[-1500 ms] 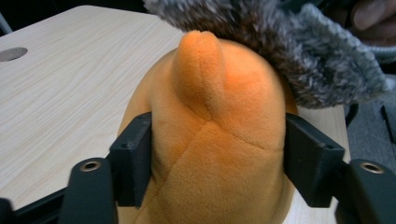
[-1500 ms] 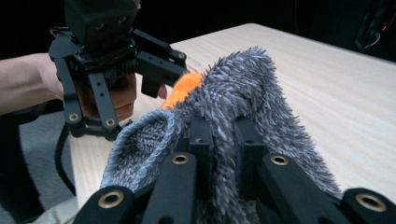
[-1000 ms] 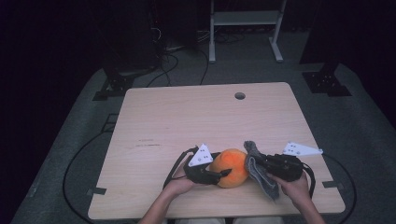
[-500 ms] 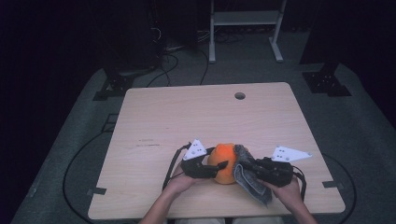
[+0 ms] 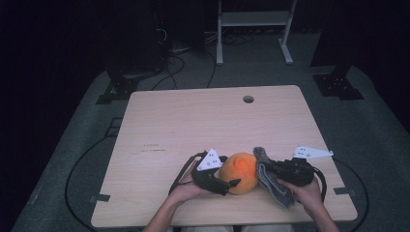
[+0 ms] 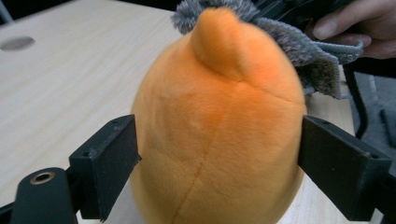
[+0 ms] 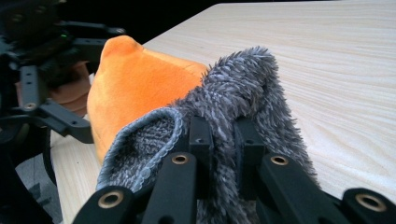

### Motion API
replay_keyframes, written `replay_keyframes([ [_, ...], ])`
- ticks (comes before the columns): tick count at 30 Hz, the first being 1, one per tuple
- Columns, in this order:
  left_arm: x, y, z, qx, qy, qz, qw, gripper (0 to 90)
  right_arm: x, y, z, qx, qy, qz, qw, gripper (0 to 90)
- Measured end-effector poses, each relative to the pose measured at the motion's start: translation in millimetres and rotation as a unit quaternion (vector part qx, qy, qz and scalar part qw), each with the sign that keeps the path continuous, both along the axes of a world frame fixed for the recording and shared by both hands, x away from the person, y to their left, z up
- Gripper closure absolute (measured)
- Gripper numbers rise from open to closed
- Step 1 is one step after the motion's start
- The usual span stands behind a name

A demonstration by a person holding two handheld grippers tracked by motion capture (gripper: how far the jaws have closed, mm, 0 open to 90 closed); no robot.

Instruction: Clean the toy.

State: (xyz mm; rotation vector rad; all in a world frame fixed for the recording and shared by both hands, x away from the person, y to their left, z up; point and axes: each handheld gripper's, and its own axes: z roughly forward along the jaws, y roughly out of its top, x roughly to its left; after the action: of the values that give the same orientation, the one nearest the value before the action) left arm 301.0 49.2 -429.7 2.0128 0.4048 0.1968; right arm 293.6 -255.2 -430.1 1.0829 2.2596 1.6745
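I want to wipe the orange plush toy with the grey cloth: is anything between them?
Nothing visible. The grey cloth, pinched in the right gripper, already lies against the orange plush toy. The left gripper, whose jaws have just been opening, straddles the toy's sides.

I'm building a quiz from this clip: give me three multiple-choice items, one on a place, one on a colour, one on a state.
1. Where does the plush sit?
A. near the table's front edge
B. by the hole
C. on the floor

2. What colour is the cloth?
A. red
B. grey
C. white

3. What does the right hand-held gripper do?
A. stands open
B. clamps the cloth
C. clamps the plush

A: it lies close to the person's hands.
B: grey fuzzy pile shows.
B: cloth is pinched between its jaws.
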Motion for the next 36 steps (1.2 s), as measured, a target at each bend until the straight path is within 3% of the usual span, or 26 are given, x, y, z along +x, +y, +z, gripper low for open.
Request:
replay_keyframes([
  [3, -7.0, -1.0, 3.0, 0.001, -0.044, 0.01, 0.999, 36.0, -2.0, 2.2, 4.0, -0.006, -0.008, 0.003, 0.9999, 80.2],
  [5, -7.7, -0.2, 7.0, -0.012, -0.064, 0.032, 0.9974, 40.3, -3.8, 2.7, 8.1, 0.007, -0.018, 0.002, 0.9998, 80.2],
  [7, -6.4, -3.0, 5.3, 0.012, -0.071, 0.043, 0.9965, 40.5, -7.6, 8.4, 13.8, 0.023, -0.034, 0.016, 0.999, 80.2],
  [12, -14.7, -3.5, -0.1, 0.041, -0.097, 0.011, 0.9943, 41.4, -21.9, 38.6, 25.9, -0.042, -0.075, 0.05, 0.995, 80.2],
  [14, -18.5, -3.6, -1.3, 0.052, -0.106, -0.006, 0.993, 41.9, -23.2, 38.0, 30.6, -0.027, -0.079, 0.057, 0.9949, 80.2],
  [16, -22.5, -6.2, -1.0, 0.065, -0.115, -0.019, 0.9911, 41.6, -21.5, 35.1, 32.5, -0.03, -0.08, 0.049, 0.9952, 80.2],
  [19, -21.2, -7.6, -0.1, 0.054, -0.111, -0.016, 0.9923, 35.5, -17.3, 29.2, 26.8, -0.026, -0.066, 0.041, 0.9966, 80.1],
  [21, -16.0, -9.4, 2.5, 0.042, -0.092, 0.01, 0.9948, 20.9, -17.0, 27.8, 24.9, -0.03, -0.062, 0.042, 0.9967, 80.2],
  [23, -15.4, -10.0, 0.3, 0.047, -0.087, 0.002, 0.9951, 16.2, -18.5, 29.8, 24.6, -0.029, -0.044, 0.07, 0.9961, 80.2],
  [25, -19.6, -8.1, -2.7, 0.052, -0.104, -0.021, 0.993, 25.7, -21.8, 33.1, 27.0, -0.04, -0.047, 0.088, 0.9942, 80.2],
  [29, -22.8, -8.1, -3.8, 0.066, -0.103, -0.041, 0.9917, 35.4, -21.9, 37.8, 36.8, -0.03, -0.063, 0.092, 0.9933, 80.2],
  [32, -24.6, -5.6, -4.6, 0.075, -0.113, -0.05, 0.9895, 37.1, -15.8, 42.1, 33.3, -0.032, -0.068, 0.067, 0.9949, 80.2],
  [36, -22.7, -3.6, -7.0, 0.068, -0.111, -0.05, 0.9902, 37.7, -3.8, 32.4, 17.8, -0.024, -0.048, 0.037, 0.9979, 80.3],
])
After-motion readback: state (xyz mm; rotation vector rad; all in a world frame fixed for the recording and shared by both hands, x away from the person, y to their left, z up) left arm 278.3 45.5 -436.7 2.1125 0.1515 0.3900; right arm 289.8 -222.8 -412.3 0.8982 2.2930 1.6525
